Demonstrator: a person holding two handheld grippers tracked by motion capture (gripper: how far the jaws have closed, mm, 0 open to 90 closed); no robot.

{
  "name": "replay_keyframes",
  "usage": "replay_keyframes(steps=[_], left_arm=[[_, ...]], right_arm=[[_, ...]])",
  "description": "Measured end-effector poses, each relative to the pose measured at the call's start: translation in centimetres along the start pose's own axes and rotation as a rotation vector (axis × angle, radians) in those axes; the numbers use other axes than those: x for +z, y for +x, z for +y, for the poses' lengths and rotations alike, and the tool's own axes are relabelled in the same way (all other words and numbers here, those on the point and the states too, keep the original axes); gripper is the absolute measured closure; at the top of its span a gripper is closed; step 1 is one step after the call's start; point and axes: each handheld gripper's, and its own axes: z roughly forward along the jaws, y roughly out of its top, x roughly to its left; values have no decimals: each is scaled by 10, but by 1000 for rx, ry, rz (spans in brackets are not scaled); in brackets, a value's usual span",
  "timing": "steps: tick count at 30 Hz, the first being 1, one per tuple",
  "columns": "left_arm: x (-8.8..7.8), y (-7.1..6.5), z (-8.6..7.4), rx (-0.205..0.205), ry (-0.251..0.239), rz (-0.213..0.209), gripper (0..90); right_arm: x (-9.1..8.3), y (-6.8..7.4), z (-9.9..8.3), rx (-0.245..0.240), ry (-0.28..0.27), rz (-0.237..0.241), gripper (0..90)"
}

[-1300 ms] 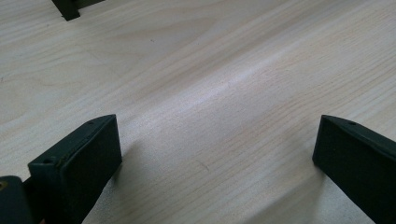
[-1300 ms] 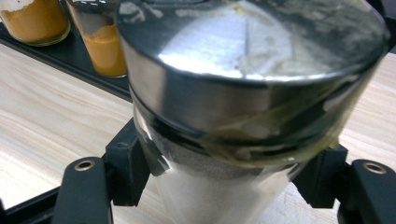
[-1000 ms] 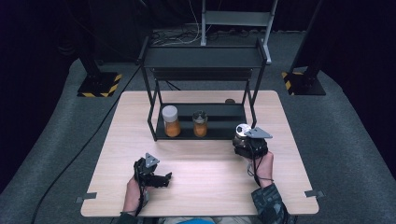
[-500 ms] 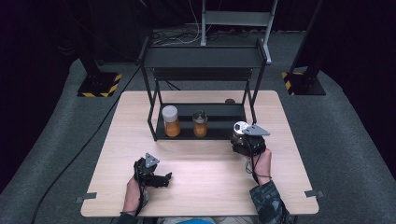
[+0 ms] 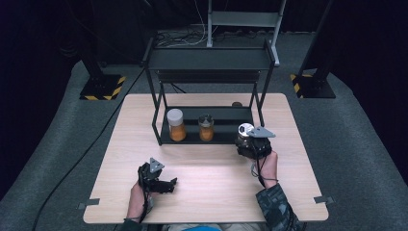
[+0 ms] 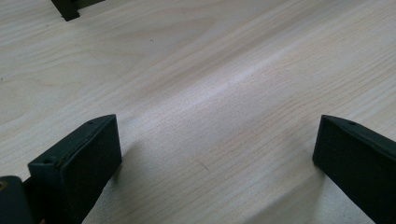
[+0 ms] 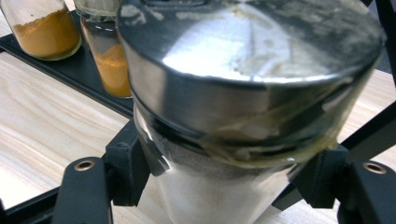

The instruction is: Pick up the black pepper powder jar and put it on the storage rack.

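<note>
Jar [image 7: 243,116] with a shiny metal lid being clamped in the right hand-held gripper [image 5: 251,143], just off the near right corner of the black rack [image 5: 209,62].

Rack is standing toward the far side of the desk [image 5: 211,187]; its lower shelf is carrying a white-lidded jar [image 5: 176,124] of orange powder on the left and a smaller jar [image 5: 206,127] of orange powder beside it. Held jar is showing pale contents. Left hand-held gripper [image 5: 159,180] is resting at the near left, jaws standing apart over bare wood.
</note>
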Motion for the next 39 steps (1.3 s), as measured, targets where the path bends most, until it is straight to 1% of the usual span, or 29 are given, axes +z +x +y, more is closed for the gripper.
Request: replay_keyframes(steps=[10, 23, 29, 39], left_arm=[[0, 1, 0, -8, 2, -6, 5], [0, 1, 0, -4, 1, -4, 6], [0, 1, 0, -4, 1, -4, 6], [0, 1, 0, -3, 1, -4, 6]], right_arm=[[4, 0, 4, 0, -3, 1, 305], [8, -1, 10, -5, -6, 5, 305], [9, -2, 12, 3, -13, 2, 306], [11, -2, 15, 0, -16, 5, 306]])
